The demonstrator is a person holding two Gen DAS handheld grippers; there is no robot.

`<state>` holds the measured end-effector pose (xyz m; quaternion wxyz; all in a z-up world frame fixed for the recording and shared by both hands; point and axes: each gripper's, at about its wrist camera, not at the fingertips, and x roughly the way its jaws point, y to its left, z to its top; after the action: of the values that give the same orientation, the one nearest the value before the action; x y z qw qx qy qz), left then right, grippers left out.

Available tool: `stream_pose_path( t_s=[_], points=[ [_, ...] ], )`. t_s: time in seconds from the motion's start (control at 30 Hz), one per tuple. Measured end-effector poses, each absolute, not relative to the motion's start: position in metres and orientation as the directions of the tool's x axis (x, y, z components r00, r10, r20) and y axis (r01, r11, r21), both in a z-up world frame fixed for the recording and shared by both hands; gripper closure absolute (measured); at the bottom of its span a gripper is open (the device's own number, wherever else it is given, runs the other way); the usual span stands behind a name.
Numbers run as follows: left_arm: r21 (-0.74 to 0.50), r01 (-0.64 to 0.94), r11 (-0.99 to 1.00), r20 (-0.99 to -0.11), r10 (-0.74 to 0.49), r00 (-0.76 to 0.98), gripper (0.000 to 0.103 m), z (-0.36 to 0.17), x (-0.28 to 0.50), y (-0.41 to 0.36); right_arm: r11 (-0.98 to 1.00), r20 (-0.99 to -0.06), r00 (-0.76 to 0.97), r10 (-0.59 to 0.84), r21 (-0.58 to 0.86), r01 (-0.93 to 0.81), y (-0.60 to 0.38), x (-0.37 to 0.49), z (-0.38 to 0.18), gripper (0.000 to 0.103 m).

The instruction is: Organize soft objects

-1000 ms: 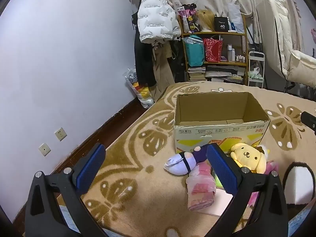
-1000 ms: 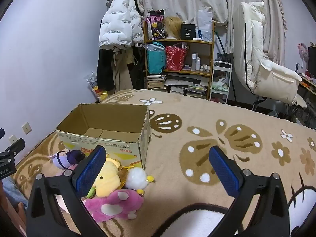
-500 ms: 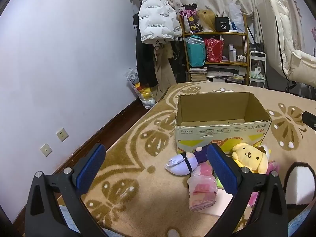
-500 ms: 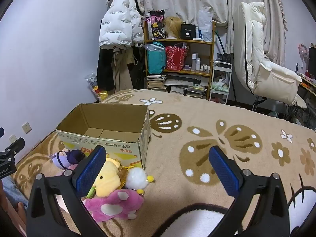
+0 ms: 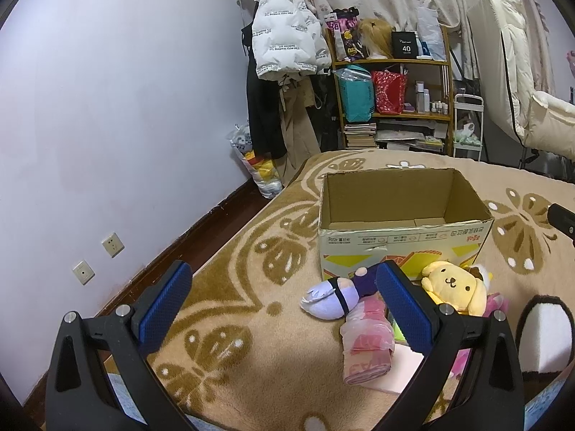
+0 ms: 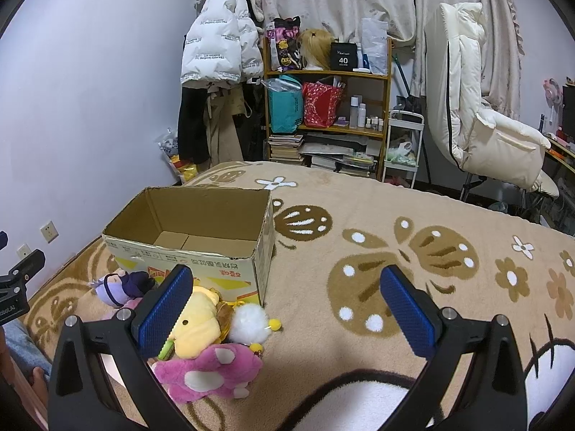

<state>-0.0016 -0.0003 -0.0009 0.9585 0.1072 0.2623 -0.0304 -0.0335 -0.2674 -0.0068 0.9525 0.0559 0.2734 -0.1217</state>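
Plush toys [image 6: 201,327] heaped against cardboard box [image 6: 201,251] front edge, both hand-held grippers [image 5: 284,298] [image 6: 287,301] spread, bare carpet [image 6: 413,251] rightward

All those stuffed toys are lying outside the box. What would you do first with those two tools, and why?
Probably lower the open right tool onto the pink plush, the nearest toy. The cardboard box looks empty, both tools hold nothing, and the toys lie heaped against its front wall.
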Motion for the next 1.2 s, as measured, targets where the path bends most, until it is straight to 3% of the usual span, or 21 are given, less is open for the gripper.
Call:
stream_pose_path(
  t_s=[1.2],
  points=[
    [0.195,0.122,0.973,-0.507,-0.007,0.862,0.001,0.001,-0.0026,-0.0004,0.965,-0.535,0.821,-0.201,0.039,0.261,-0.2666,-0.0328,-0.0074,0.0]
  ],
)
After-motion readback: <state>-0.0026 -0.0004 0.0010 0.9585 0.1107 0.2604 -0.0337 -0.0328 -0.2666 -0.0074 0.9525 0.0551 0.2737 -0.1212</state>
